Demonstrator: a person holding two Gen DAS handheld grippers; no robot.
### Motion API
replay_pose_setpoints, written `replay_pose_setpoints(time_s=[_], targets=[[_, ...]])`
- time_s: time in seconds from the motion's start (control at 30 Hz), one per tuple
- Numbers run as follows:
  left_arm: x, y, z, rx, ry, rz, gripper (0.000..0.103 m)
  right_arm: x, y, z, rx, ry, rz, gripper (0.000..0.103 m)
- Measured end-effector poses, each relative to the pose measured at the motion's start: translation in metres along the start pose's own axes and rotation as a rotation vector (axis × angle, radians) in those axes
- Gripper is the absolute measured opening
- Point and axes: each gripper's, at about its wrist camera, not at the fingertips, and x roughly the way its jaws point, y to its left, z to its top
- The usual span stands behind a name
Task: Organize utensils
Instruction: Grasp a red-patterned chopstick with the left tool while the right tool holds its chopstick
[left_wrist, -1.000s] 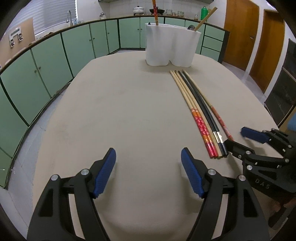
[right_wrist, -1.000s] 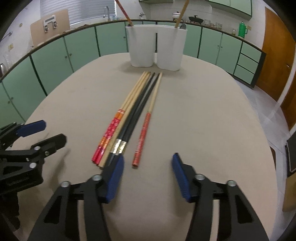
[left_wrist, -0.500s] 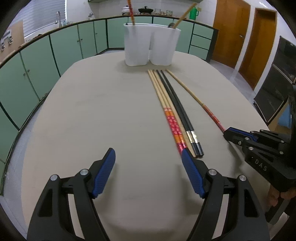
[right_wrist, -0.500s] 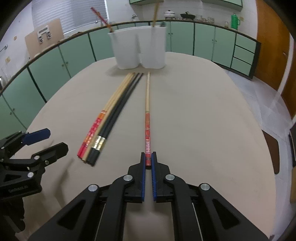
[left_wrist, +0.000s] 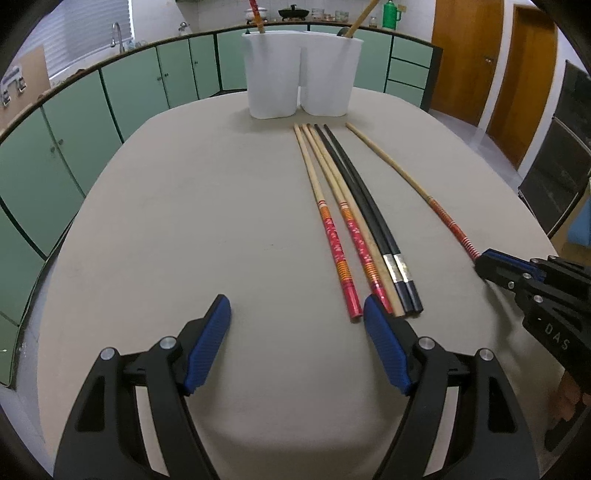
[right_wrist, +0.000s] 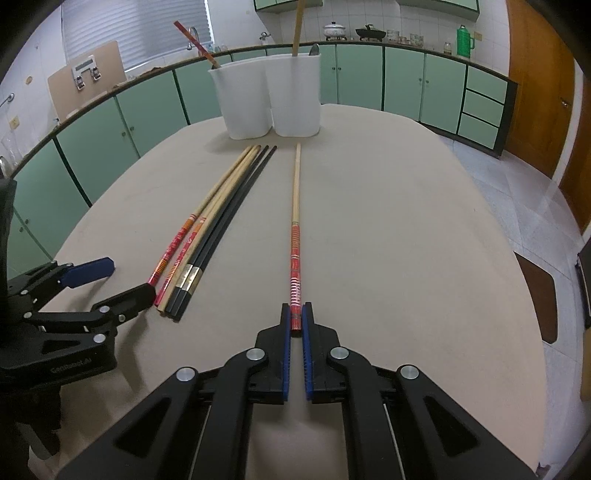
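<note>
A white two-compartment holder (left_wrist: 301, 74) (right_wrist: 266, 96) stands at the far end of the beige table (left_wrist: 166, 229), with a chopstick leaning in each compartment. Several chopsticks (left_wrist: 354, 229) (right_wrist: 207, 229), red-patterned bamboo and black, lie side by side in a bundle. My right gripper (right_wrist: 296, 314) (left_wrist: 485, 258) is shut on the near end of one red-banded chopstick (right_wrist: 295, 221) (left_wrist: 417, 188), which lies apart to the right of the bundle. My left gripper (left_wrist: 295, 310) (right_wrist: 125, 278) is open and holds nothing, its right finger just short of the bundle's near ends.
Green cabinets ring the room at the left and back, and wooden doors (left_wrist: 480, 55) stand at the right. A brown chair seat (right_wrist: 535, 295) sits beyond the table's right edge. The rounded table edge falls away on both sides.
My right gripper has gone from open to shut on the red-banded chopstick, which now lies clear of the bundle. My left gripper has shifted closer to the bundle's near ends.
</note>
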Motion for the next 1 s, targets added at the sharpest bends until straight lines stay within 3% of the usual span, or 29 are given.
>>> replay_pose_setpoints(time_s=[0.27,0.43,0.5,0.6,0.83,1.0], targets=[[-0.002,0.001,0.000,-0.018,-0.004,0.010,0.069,-0.001,0.001,-0.001,0.003,-0.006,0.028,0.012],[-0.003,-0.008,0.000,-0.006,-0.015,-0.012,0.045,0.001,0.003,0.000,0.003,-0.004,0.026,0.012],[-0.004,-0.012,0.001,-0.001,-0.017,-0.034,0.023,0.001,0.002,0.000,0.006,-0.004,0.027,0.009],[-0.004,-0.020,0.001,0.013,-0.019,-0.041,0.008,0.000,0.000,-0.001,0.018,-0.005,0.032,0.006],[-0.006,-0.018,0.000,-0.011,-0.018,-0.045,0.006,-0.006,0.001,0.001,0.010,-0.020,0.035,0.006],[-0.027,-0.010,0.006,-0.021,-0.063,-0.041,0.005,-0.027,0.001,0.010,-0.007,-0.066,0.046,0.006]])
